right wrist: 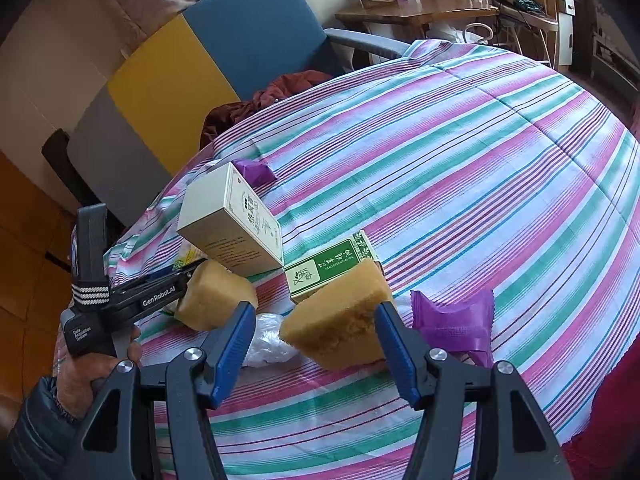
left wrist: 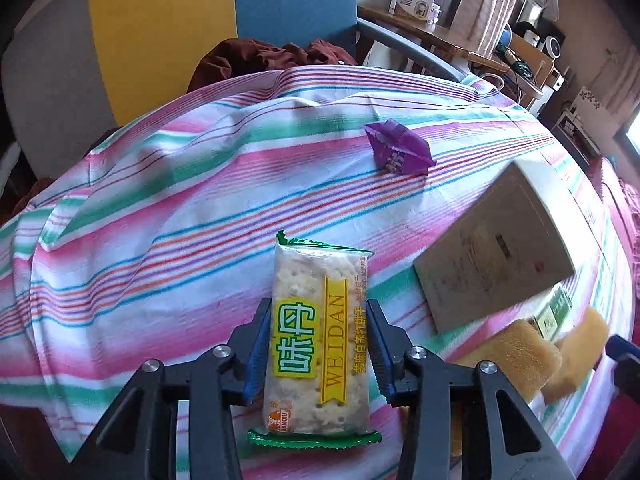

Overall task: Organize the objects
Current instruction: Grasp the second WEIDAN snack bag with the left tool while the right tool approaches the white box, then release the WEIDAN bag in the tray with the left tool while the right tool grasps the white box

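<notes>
Left gripper (left wrist: 318, 344): blue pads closed against both long sides of the cracker packet (left wrist: 318, 344), a clear wrapper with yellow label and green crimped ends; packet lies on, or just above, the striped cloth (left wrist: 160, 208), contact cannot be told. Further back, a crumpled purple wrapper (left wrist: 400, 148) sits alone on the cloth. To the right, a cream box (left wrist: 496, 248) leans tilted, a green box (left wrist: 554, 312) just beside it, and two yellow sponges (left wrist: 520, 352) near the edge. Right gripper (right wrist: 316, 344): jaws part open, holding nothing; a sponge (right wrist: 340, 316) lies ahead between the pads without visible contact. A white crumpled plastic bag (right wrist: 268, 340) lies between the sponges; a second purple packet (right wrist: 456, 324) just right of the jaws. Judgement: sorting is at an early stage. Items are loosely clustered, no container visible, one purple wrapper well apart; packet only just gripped, placement remains.
</notes>
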`<state>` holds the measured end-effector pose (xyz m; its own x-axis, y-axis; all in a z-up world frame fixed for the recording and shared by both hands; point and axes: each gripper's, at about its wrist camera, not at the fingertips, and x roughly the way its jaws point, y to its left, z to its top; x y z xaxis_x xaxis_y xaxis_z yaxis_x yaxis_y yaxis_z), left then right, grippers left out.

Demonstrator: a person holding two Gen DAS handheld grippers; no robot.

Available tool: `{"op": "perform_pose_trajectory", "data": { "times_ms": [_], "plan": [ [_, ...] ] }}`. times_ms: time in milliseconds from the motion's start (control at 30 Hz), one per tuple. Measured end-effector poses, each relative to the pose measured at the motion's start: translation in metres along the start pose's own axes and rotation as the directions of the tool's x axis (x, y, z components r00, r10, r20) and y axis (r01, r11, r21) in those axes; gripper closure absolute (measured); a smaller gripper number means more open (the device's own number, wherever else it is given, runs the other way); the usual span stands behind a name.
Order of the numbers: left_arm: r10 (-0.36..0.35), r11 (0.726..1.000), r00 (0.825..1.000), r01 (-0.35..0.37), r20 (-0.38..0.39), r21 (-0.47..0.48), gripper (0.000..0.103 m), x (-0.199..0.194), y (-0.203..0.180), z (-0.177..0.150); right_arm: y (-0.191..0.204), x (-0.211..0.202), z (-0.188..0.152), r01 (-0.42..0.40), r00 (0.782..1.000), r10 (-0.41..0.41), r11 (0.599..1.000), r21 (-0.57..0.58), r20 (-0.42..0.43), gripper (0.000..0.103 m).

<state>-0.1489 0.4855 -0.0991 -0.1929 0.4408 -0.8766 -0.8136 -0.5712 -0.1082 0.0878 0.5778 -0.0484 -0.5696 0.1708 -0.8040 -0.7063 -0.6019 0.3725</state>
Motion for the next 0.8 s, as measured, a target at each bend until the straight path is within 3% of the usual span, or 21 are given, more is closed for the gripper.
{"op": "perform_pose_trajectory", "data": {
  "times_ms": [333,567,633,800],
  "plan": [
    [0.006,0.997,1.000,-0.007,-0.024,-0.071,0.059,-0.030,0.027,-0.041,0.022,-0.003,0.002,0.001,1.000,0.001,0.997,-0.076,0.023,0.040],
    [-0.008,0.995,1.000,0.010,0.027,-0.102,0.059,-0.057,0.034,-0.057,0.079,0.012,0.030,0.052,0.997,-0.037,0.969,-0.242,0.067,0.032],
    [-0.014,0.994,0.999,0.019,0.051,-0.105,0.059,-0.071,0.034,-0.061,0.090,0.025,0.038,0.101,0.994,-0.083,0.957,-0.272,0.076,0.031],
    [-0.032,0.992,0.993,0.045,0.110,-0.115,0.059,-0.108,0.040,-0.081,0.099,0.059,0.048,0.140,0.990,-0.136,0.947,-0.288,0.034,0.031]
  ]
}}
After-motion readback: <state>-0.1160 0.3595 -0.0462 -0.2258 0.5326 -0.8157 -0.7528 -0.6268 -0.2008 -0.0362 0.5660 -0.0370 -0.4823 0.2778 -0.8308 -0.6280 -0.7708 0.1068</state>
